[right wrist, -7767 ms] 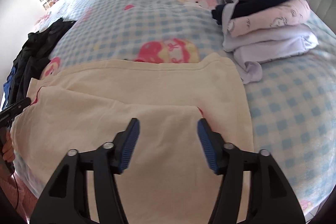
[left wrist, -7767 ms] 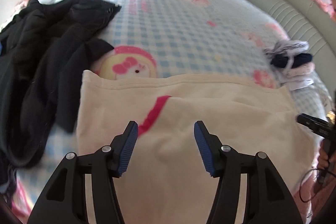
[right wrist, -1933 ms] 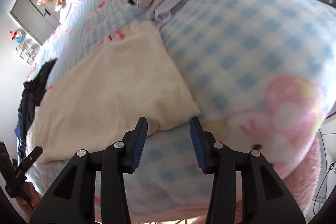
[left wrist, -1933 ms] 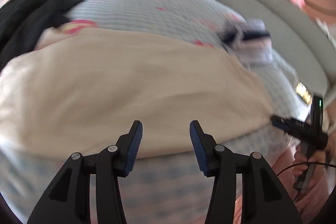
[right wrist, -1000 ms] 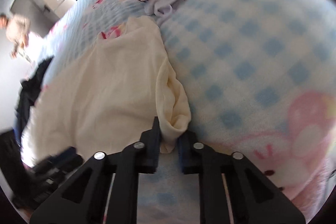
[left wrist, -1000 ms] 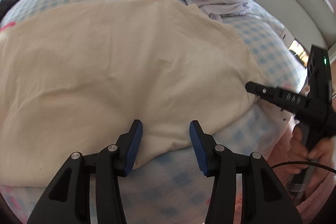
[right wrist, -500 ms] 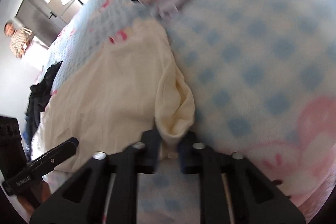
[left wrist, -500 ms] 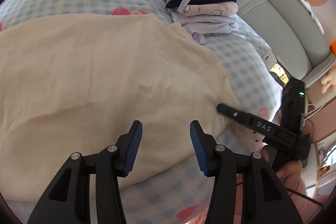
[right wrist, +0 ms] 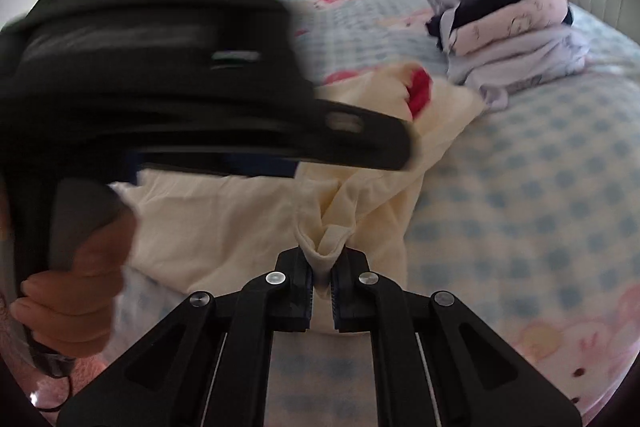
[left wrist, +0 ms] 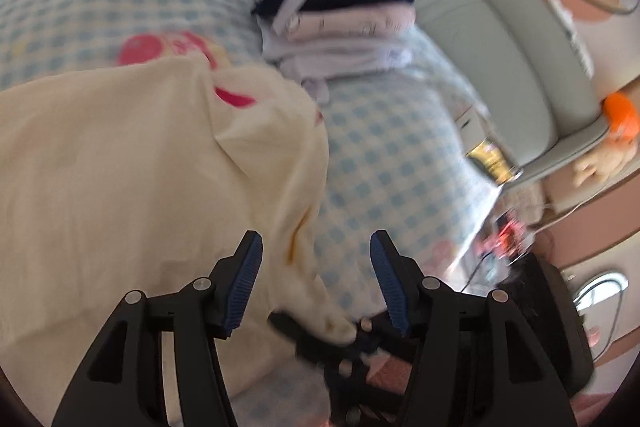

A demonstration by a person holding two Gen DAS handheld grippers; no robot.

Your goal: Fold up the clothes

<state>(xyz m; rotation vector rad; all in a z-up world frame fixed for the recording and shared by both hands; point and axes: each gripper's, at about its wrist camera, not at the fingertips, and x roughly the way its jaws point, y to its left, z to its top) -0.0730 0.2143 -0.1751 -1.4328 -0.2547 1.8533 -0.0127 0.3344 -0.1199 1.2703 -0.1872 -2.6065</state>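
Cream garment [right wrist: 240, 227]: soft matt woven cloth, thin, creases easily, red printed patch near the top edge. Blanket [right wrist: 520, 187]: fleecy matt fabric, blue-white check with pink cartoon prints, slightly nubby surface. Folded stack [right wrist: 512, 27]: soft knit cloth, matt, lilac, pale pink and navy layers. Right gripper [right wrist: 320, 285]: matt black plastic frame, bright metal screw heads, ribbed pads pinching the cream cloth. Left gripper [left wrist: 316, 285]: same black plastic, pads [left wrist: 244, 283] blue ribbed rubber-like, apart. Headboard [left wrist: 500, 27]: smooth grey-green padded upholstery, faint sheen.
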